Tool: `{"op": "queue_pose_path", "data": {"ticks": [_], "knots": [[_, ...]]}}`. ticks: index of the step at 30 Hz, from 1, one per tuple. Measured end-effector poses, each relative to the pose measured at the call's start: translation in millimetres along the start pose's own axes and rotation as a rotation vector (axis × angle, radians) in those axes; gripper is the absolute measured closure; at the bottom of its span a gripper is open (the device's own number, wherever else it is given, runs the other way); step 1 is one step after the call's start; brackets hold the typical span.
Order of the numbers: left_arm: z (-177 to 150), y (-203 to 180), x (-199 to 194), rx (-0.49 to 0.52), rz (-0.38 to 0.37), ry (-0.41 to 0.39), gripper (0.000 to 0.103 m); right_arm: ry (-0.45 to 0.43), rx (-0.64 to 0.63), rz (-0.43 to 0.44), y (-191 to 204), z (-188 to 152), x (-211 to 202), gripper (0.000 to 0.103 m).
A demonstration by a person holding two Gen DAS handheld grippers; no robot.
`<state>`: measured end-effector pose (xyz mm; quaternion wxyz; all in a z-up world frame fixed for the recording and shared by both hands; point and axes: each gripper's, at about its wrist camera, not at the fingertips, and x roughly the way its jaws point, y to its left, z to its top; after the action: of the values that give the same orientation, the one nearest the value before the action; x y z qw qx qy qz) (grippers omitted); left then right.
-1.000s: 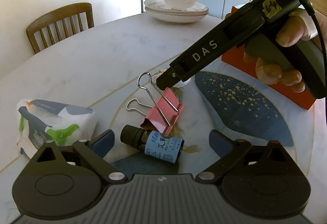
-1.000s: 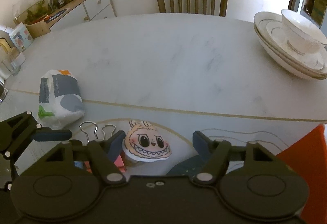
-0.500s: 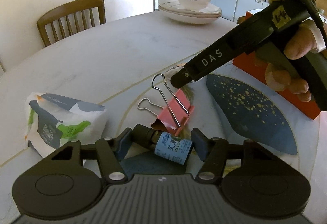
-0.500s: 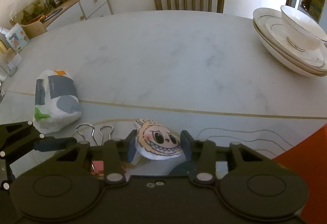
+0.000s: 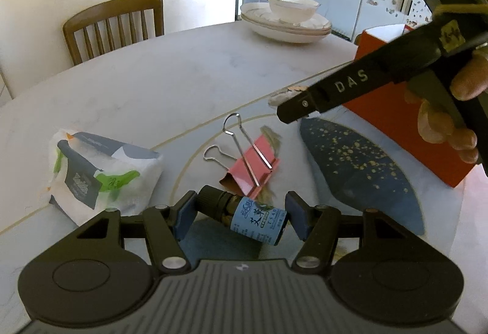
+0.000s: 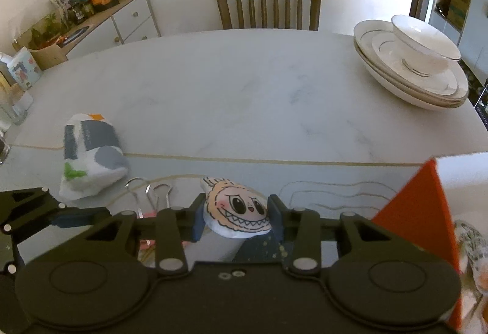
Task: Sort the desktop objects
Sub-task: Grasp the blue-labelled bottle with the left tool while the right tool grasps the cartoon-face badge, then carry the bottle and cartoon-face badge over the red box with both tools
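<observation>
A pale marbled oval table [image 6: 244,96] with thin gold inlay lines is seen carrying everything. At its far right edge, a stack of white gold-rimmed plates topped by a white bowl [image 6: 421,59] is placed. An orange-red box [image 5: 396,114] is set at the right, beside a dark blue gold-speckled inlay [image 5: 360,169] in the tabletop. A soft white tissue packet printed in grey and green [image 5: 97,175] is lying at the left, well apart from the box.

The left claw [image 5: 241,216] is clenched end to end on a small dark glass bottle with a black cap and blue label [image 5: 244,216], which is lying on its side. Just beyond the bottle, a pink binder clip with silver wire handles [image 5: 250,163] is resting on the table.

The right claw [image 6: 236,218] is clamped on a flat white cartoon-face charm with a toothy grin [image 6: 236,213], which is held near the box; whether it is touching the table cannot be told.
</observation>
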<state>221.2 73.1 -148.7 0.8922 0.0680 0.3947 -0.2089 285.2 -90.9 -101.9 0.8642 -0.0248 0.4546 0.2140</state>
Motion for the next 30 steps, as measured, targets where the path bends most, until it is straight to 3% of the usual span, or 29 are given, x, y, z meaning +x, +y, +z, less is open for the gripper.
{"op": "queue_pose_path", "data": {"ticks": [30], "knots": [[20, -82, -90, 0.024, -0.116, -0.065, 0.041, -0.070, 0.035, 0.038, -7, -66, -152, 0.062]]}}
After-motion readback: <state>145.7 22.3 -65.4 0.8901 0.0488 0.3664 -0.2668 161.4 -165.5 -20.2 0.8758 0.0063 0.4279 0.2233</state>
